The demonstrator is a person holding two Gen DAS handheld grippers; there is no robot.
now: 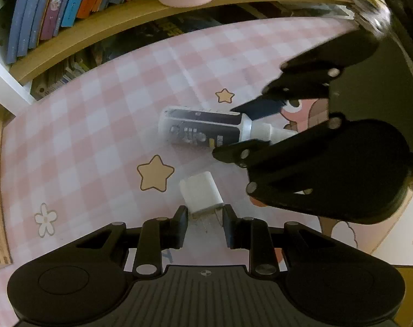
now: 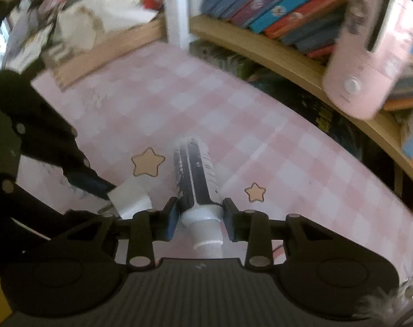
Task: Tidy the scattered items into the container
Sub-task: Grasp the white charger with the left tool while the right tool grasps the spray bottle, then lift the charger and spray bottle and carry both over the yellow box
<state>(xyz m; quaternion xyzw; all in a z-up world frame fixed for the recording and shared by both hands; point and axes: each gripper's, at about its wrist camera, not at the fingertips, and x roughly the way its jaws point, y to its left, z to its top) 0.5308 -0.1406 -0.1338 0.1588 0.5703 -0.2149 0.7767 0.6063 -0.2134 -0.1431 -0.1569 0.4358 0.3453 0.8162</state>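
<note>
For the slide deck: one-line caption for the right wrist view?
Right gripper straddles the neck of a lying bottle on the pink checked mat, white charger alongside.

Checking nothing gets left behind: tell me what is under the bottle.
The bottle lies on its side on the pink checked mat. Only mat shows around it. The patch directly beneath it is covered, and the right gripper fingers flank its neck.

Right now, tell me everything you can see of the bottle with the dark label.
The bottle lies on its side on the pink checked mat. Its body looks like clear plastic wrapped in a dark label with small print; a white collar and a white tapered nozzle form the neck. The right gripper has its fingers on either side of the collar, seemingly touching it. The white charger lies close beside it.
</note>
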